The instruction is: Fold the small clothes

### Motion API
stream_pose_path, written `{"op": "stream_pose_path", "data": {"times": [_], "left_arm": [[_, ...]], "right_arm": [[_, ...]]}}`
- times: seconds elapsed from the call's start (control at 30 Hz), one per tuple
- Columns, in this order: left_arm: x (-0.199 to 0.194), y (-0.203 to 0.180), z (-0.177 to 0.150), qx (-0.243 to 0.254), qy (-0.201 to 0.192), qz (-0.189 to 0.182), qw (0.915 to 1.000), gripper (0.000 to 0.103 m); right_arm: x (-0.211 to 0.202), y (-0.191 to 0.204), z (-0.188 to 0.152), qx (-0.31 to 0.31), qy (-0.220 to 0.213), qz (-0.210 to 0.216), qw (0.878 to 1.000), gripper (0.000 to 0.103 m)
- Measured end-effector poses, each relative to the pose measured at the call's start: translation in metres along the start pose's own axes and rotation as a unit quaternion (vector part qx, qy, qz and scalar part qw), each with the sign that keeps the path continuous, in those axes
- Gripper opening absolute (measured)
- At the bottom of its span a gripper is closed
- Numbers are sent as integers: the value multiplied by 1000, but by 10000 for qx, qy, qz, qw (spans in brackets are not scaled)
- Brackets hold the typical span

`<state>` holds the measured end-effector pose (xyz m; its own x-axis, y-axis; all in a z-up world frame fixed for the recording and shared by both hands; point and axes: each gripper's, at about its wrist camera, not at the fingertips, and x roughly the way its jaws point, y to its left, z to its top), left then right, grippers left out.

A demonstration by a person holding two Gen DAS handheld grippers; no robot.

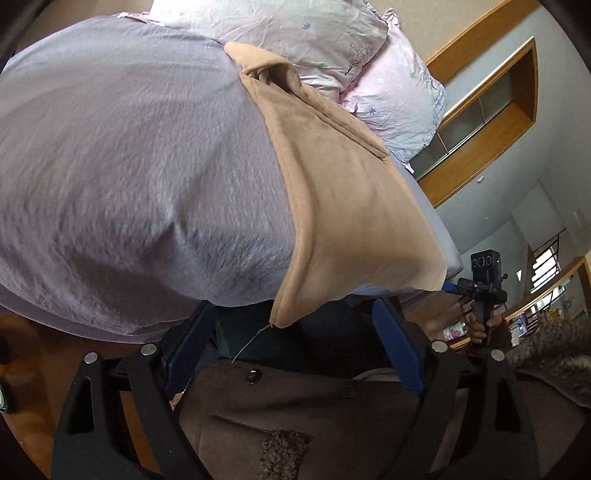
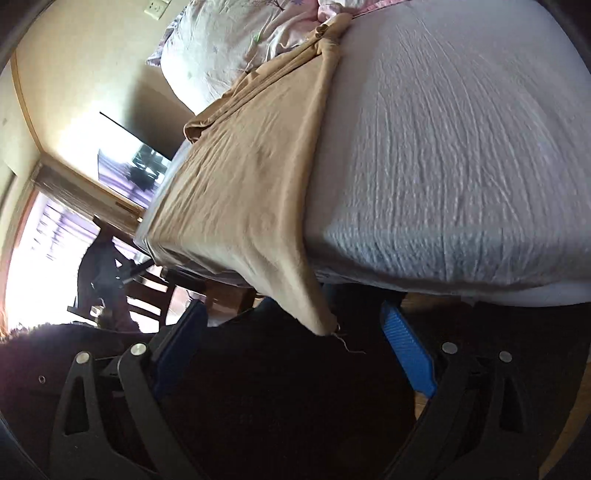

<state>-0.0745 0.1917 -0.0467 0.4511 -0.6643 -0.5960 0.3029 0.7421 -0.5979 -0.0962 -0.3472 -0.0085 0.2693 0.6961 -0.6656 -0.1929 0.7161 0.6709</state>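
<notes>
Tan garment (image 1: 343, 192) lies spread along the edge of the lavender bed sheet (image 1: 129, 166), one corner hanging off the mattress with a loose thread. Your left gripper (image 1: 295, 343) is spread wide, gripping nothing, the corner between its fingers. Your right gripper (image 2: 295, 347) is likewise wide apart and unloaded. Floral pillows (image 1: 295, 33) sit beyond.

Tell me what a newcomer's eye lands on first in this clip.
The tan garment stands out, spread along the bed with one corner hanging over the edge. That corner hangs just ahead of the open left gripper and right gripper. Floral pillows sit at the far end.
</notes>
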Motion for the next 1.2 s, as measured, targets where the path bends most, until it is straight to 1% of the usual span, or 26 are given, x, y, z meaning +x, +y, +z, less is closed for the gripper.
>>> {"op": "stream_pose_path", "data": {"times": [0.03, 0.1, 0.13, 0.17, 0.2, 0.23, 0.27, 0.3, 0.33, 0.37, 0.4, 0.47, 0.53, 0.63, 0.73, 0.8, 0.87, 0.93, 0.97, 1.03, 1.1, 1.13, 1.17, 1.2], "left_arm": [[5, 1, 3, -77, -22, -55, 10000, 88], [15, 3, 5, -197, -39, -156, 9997, 88], [21, 2, 6, -252, -2, -200, 9995, 88], [26, 2, 6, -309, 60, -242, 9992, 86], [31, 2, 6, -381, 128, -283, 9988, 78], [36, 2, 6, -481, 217, -305, 9981, 74], [39, 2, 5, -597, 285, -333, 9973, 63], [42, 2, 4, -709, 304, -441, 9960, 49], [42, 2, 3, -827, 294, -608, 9943, 41], [40, 2, 3, -971, 239, -788, 9919, 25], [36, 3, 4, -1077, 167, -911, 9899, 14], [27, 0, 8, -1222, -25, -1101, 9864, 8], [18, -5, 16, -1239, -175, -1139, 9856, 6], [7, -16, 43, -1039, -421, -1137, 9872, 6], [4, -26, 91, -802, -721, -1143, 9876, 6], [4, -32, 131, -579, -954, -1042, 9883, 6], [10, -33, 175, -536, -1146, -1012, 9868, 6], [24, -29, 219, -573, -1333, -978, 9846, 6], [34, -26, 242, -570, -1418, -883, 9843, 6], [60, -11, 281, -672, -1473, -516, 9855, 6], [92, 15, 309, -1047, -1333, -215, 9853, 6], [106, 27, 318, -1241, -1238, -90, 9845, 6], [118, 39, 324, -1415, -1138, 1, 9834, 6], [126, 50, 327, -1591, -1077, 65, 9814, 6]], "right_arm": [[7, -3, 2, 44, -26, 155, 9999, 94], [19, -5, 4, 62, -26, 441, 9990, 91], [25, -6, 6, 67, -10, 566, 9984, 81], [31, -6, 7, 67, -10, 670, 9977, 65], [35, -5, 8, 56, 22, 776, 9970, 55], [40, -5, 8, 37, 77, 861, 9962, 33], [44, -2, 8, -4, 124, 902, 9958, 16], [46, 1, 7, -73, 163, 958, 9952, 11], [44, 5, 6, -158, 181, 1015, 9945, 9], [42, 9, 5, -236, 162, 1055, 9940, 8], [38, 14, 5, -308, 122, 1099, 9934, 8], [28, 26, 9, -492, 4, 1166, 9920, 7], [18, 40, 20, -711, -140, 1180, 9904, 7], [1, 64, 47, -1126, -491, 1135, 9859, 7], [-12, 85, 95, -1456, -1039, 1073, 9780, 7], [-18, 95, 136, -1546, -1451, 1050, 9716, 7], [-18, 101, 182, -1506, -1871, 1063, 9649, 7], [-10, 97, 228, -1315, -2153, 1020, 9623, 7], [-4, 92, 252, -1158, -2268, 962, 9622, 7], [19, 76, 299, -719, -2380, 771, 9655, 7], [46, 45, 335, -143, -2396, 313, 9703, 7], [59, 28, 347, 180, -2349, 66, 9718, 7], [73, 8, 359, 547, -2249, -221, 9726, 12], [85, -10, 365, 884, -2144, -451, 9717, 15]]}}
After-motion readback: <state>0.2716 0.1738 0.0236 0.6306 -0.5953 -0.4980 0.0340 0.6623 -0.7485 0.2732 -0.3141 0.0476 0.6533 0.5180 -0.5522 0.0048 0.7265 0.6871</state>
